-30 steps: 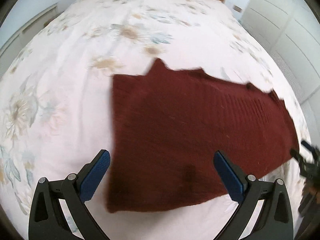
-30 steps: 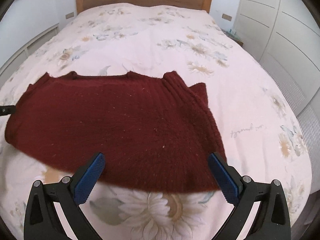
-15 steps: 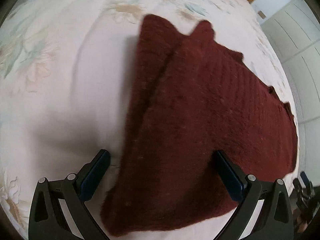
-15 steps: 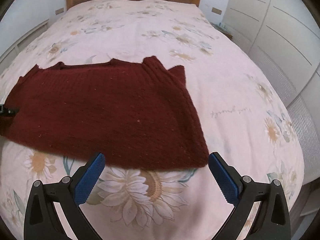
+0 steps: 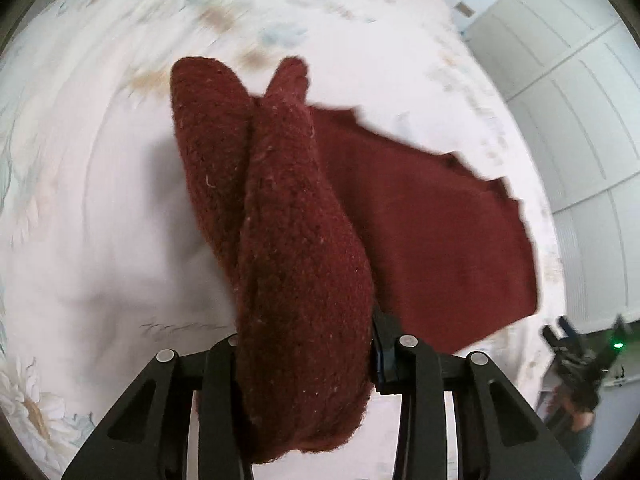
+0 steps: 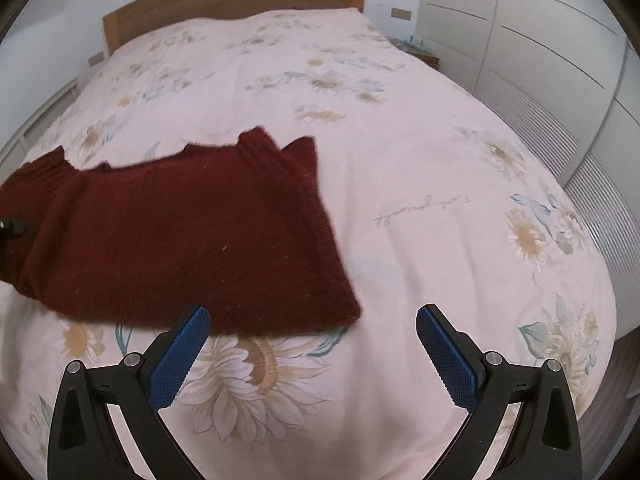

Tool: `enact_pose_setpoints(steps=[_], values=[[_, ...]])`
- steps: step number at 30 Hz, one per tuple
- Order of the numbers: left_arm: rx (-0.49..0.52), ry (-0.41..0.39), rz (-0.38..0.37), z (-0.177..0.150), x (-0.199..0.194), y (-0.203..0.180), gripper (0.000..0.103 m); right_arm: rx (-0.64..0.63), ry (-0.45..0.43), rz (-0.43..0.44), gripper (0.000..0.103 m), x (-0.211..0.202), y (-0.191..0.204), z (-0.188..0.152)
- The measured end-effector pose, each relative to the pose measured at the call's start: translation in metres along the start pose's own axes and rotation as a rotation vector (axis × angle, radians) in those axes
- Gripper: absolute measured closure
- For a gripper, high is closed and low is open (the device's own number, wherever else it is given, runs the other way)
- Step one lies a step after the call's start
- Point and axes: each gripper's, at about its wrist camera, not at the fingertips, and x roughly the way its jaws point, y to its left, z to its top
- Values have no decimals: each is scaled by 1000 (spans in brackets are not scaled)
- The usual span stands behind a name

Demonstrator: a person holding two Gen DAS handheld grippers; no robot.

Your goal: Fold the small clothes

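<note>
A dark red knitted sweater [image 6: 188,240] lies on the floral bedspread [image 6: 400,184]. My left gripper [image 5: 308,356] is shut on the sweater's left edge [image 5: 288,264], which bunches thickly between the jaws and hides the pads. The rest of the sweater [image 5: 440,240] spreads flat to the right. My right gripper [image 6: 312,344] is open and empty, hovering just in front of the sweater's near right corner [image 6: 344,312]. The left gripper's tip [image 6: 12,226] shows at the sweater's far left edge in the right wrist view.
A wooden headboard [image 6: 236,4] stands at the far end of the bed. White wardrobe doors [image 6: 540,52] run along the right side. The bed's right edge [image 6: 608,280] drops off near the wardrobe.
My left gripper has closed on the sweater's left edge and lifted it into a bunch. My right gripper has drawn back and to the right, off the sweater.
</note>
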Motion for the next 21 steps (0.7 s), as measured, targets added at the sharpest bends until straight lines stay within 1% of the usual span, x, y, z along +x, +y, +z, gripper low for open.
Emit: enact_pose_setpoints(steps=[2, 4, 6, 7, 8, 11, 14, 16, 17, 18, 19, 21], values=[[28, -17, -34, 10, -12, -25, 73, 20, -10, 3, 0, -4, -10, 3], [54, -15, -66, 21, -19, -52, 73, 37, -22, 3, 0, -7, -21, 6], [90, -22, -67, 29, -22, -79, 73, 54, -36, -5, 0, -12, -33, 10], [118, -20, -72, 34, -21, -99, 73, 58, -40, -8, 0, -13, -37, 11], [131, -18, -78, 38, -21, -109, 73, 66, -45, -12, 0, -16, -42, 12], [190, -12, -85, 45, -13, -153, 73, 88, -47, -37, 0, -21, -59, 16], [243, -4, -88, 46, 4, -197, 73, 116, -52, -41, 0, -26, -75, 15], [278, 21, -97, 44, 26, -227, 73, 138, -47, -45, 0, -27, -85, 12], [290, 32, -95, 41, 34, -236, 73, 146, -40, -47, 0, -27, -88, 10], [308, 51, -86, 37, 48, -249, 73, 154, -29, -48, 0, -26, -93, 7], [320, 62, -76, 33, 56, -254, 73, 160, -19, -48, 0, -25, -96, 5], [350, 94, -27, 22, 82, -269, 73, 173, 2, -47, 0, -24, -102, -2]])
